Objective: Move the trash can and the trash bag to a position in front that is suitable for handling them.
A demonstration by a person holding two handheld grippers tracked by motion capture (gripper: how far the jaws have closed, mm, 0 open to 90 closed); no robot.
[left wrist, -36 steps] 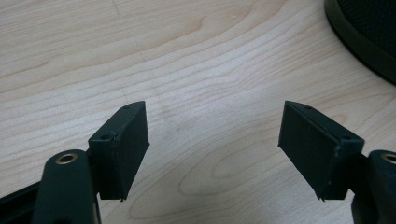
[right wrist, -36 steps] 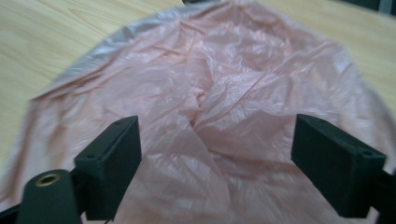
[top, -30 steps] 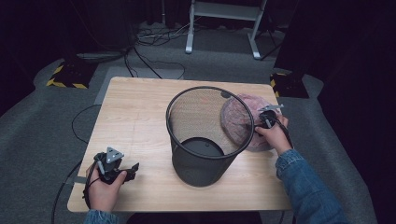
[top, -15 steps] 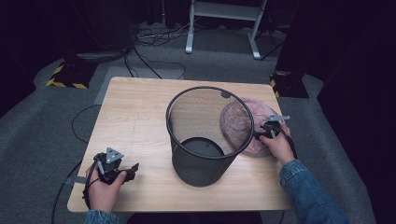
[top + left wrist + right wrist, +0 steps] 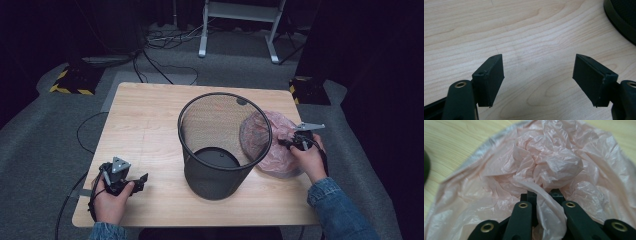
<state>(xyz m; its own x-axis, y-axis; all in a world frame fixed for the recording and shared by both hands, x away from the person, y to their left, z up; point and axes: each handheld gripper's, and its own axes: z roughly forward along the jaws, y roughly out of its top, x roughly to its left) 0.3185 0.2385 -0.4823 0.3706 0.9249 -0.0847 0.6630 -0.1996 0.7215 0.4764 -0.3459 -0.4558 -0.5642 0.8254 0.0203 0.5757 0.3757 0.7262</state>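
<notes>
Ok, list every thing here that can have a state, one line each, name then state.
Black wire-mesh waste basket: upright on the table, no liner in it.
Crumpled pink plastic bag: lying on the table beside the basket, a fold pinched.
Right gripper: jaws have just been closing, shut on the bag.
Left gripper: open, nothing between the jaws.
Light wooden table: level.

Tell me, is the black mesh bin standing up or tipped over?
Standing up. The black mesh wastebasket rests on its solid base on the wooden table, open rim facing upward.

High view above the table (image 5: pixel 150 125); claw views close on bare wood and pink bag (image 5: pixel 554 165).
</notes>
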